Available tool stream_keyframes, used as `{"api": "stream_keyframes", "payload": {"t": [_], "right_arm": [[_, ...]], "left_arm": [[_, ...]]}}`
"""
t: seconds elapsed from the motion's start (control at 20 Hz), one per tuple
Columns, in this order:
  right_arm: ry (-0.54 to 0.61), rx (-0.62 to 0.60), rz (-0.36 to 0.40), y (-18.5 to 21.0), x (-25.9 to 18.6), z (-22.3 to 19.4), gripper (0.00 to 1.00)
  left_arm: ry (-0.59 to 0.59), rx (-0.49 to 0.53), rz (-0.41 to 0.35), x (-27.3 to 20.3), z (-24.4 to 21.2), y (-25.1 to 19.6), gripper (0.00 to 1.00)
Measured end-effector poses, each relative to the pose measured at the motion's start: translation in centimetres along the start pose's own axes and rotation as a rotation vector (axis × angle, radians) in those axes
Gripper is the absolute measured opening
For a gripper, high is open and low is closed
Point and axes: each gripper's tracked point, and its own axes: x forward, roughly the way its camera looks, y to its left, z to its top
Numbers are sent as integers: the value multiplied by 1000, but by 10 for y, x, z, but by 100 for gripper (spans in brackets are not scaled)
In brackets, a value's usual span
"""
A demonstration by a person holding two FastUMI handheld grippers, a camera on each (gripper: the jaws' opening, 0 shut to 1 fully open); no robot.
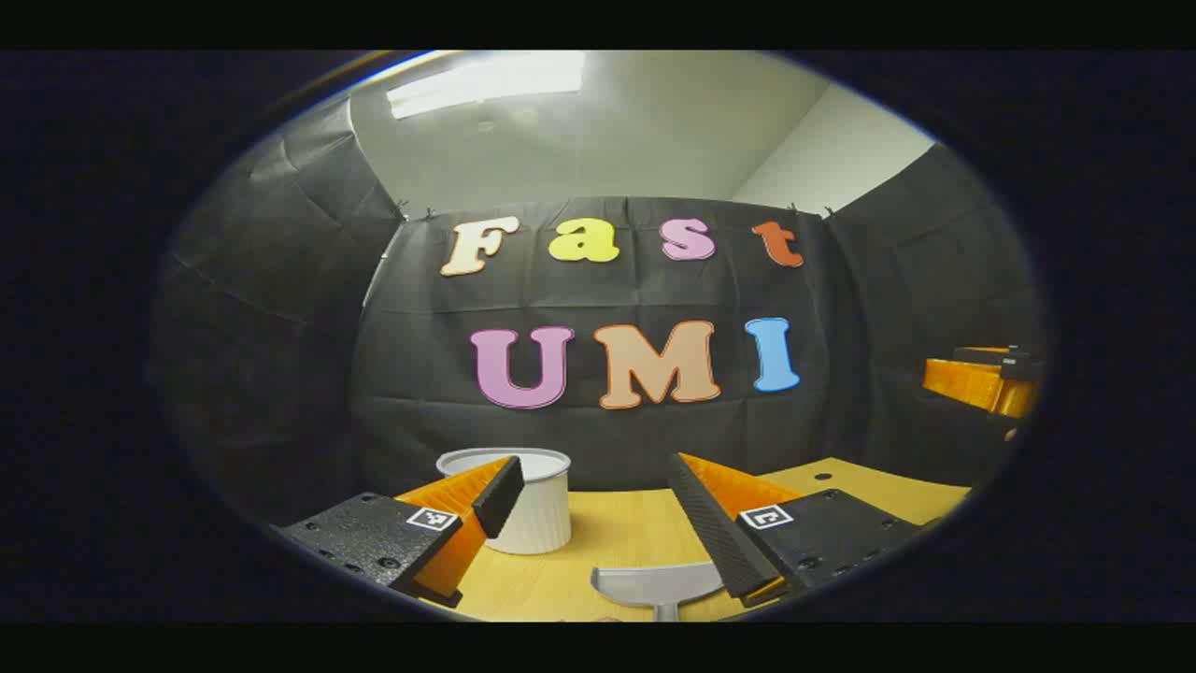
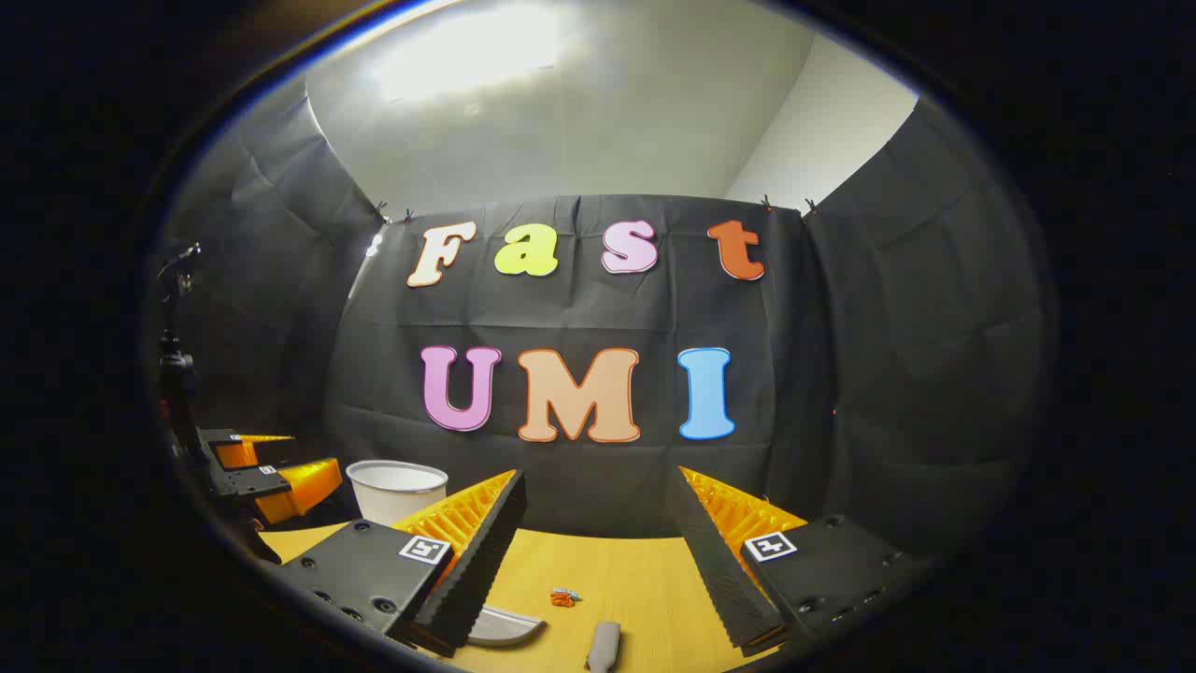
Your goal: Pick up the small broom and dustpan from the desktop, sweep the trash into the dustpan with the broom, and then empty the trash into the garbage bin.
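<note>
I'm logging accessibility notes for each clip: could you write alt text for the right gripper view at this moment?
The right gripper hovers with jaws open over a light wooden desktop, holding nothing. On the desktop between the jaws lie small orange and blue trash scraps, a grey dustpan and a grey handle end. A white ribbed plastic bin stands at the left, the left gripper beside it.

Wooden table [image 2: 645, 575], ceiling light [image 1: 486, 82]

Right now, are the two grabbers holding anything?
Left gripper: open, holding nothing, above the dustpan.
Right gripper: open, holding nothing, above the desk.
</note>
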Motion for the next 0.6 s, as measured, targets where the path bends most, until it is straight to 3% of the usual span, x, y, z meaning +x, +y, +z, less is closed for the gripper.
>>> {"api": "stream_keyframes", "payload": {"t": [0.6], "right_arm": [[26,-23,22,-9,4,-5,98]], "left_arm": [[-22,9,17,-2,9,-10,93]]}}
